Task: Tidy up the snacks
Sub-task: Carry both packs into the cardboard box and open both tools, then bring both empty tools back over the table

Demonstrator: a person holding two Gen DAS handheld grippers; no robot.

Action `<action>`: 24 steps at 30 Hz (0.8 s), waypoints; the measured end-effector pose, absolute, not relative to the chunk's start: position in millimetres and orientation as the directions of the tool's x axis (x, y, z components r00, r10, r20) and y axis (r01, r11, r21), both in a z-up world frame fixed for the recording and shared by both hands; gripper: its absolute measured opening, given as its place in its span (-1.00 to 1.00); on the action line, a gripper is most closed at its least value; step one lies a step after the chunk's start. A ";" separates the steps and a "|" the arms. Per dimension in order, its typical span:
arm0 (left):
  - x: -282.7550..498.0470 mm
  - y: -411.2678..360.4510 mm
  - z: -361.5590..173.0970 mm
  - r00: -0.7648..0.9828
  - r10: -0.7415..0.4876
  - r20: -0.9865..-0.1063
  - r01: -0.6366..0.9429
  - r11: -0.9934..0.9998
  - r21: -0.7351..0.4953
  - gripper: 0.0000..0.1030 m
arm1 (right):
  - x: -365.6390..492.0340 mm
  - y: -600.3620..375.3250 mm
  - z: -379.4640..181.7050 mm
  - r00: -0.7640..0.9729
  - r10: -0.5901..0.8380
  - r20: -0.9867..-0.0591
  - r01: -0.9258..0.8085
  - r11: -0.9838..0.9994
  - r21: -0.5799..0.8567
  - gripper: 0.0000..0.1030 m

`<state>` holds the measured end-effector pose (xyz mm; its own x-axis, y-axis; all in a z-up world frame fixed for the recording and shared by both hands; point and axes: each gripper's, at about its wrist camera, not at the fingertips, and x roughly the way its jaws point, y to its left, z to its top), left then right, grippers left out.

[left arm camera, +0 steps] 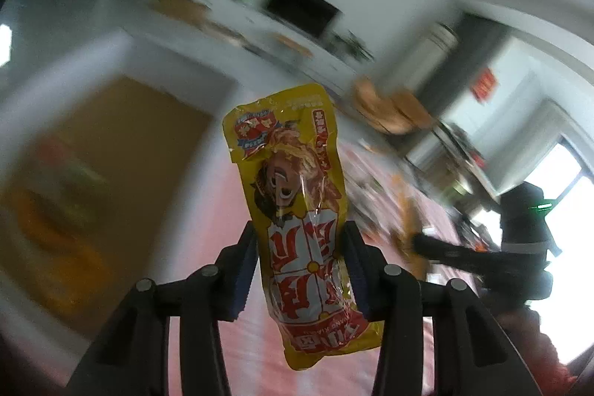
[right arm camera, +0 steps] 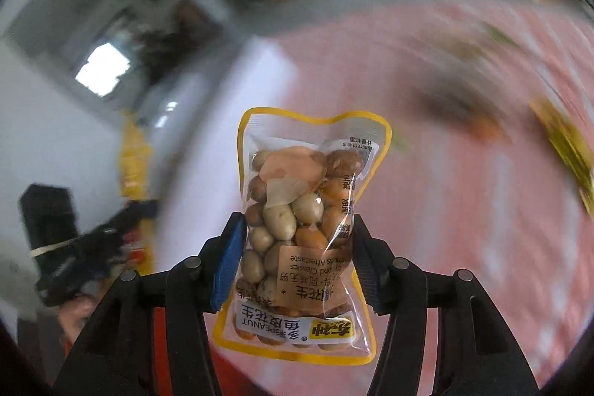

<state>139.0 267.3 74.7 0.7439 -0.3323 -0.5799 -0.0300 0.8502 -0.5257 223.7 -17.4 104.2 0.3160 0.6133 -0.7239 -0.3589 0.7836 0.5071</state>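
Observation:
My left gripper (left arm camera: 299,240) is shut on a long yellow snack packet (left arm camera: 293,180) with a cartoon face and red-and-white lettering, held up in the air above a pink tablecloth (left arm camera: 237,210). My right gripper (right arm camera: 297,229) is shut on a clear peanut packet (right arm camera: 308,210) with a yellow border, also held in the air above the pink cloth (right arm camera: 445,173). The right gripper shows as a black shape at the right of the left wrist view (left arm camera: 482,255). The left gripper with its yellow packet shows at the left of the right wrist view (right arm camera: 111,240).
Both views are motion-blurred. A brown cardboard box (left arm camera: 111,173) with snack packets inside lies left of the left gripper. More snack packets lie scattered on the cloth (right arm camera: 564,143). White cabinets and a microwave (left arm camera: 300,10) stand behind.

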 end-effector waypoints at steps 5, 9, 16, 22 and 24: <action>135.1 360.3 77.6 0.706 0.047 -0.706 -0.325 0.908 -0.264 0.42 | 229.8 134.6 167.1 0.227 0.732 -0.642 -0.560 0.638 0.529 0.37; 123.1 405.4 59.2 0.613 0.224 -0.758 -0.480 0.867 -0.132 0.70 | 232.9 203.9 172.8 0.219 0.720 -0.659 -0.612 0.627 0.481 0.63; 103.9 365.7 65.6 0.754 0.071 -0.653 -0.370 0.868 -0.333 0.70 | 223.7 136.7 171.7 0.449 0.629 -0.635 -0.625 0.728 0.280 0.68; 124.6 213.6 60.9 0.750 -0.177 -0.638 -0.058 0.943 -0.329 0.98 | 224.7 -3.7 54.5 0.604 0.221 -0.766 -0.433 0.898 -0.082 0.68; 133.3 165.3 39.9 0.707 -0.241 -0.665 0.025 0.948 -0.317 0.98 | 217.5 -60.1 17.7 0.596 0.103 -0.796 -0.355 0.924 -0.146 0.68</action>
<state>133.3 165.3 39.9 0.7067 -0.2408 -0.6653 0.0248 0.9482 -0.3169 217.5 -60.1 17.7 0.5963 0.1031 -0.7961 -0.3546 0.9236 -0.1459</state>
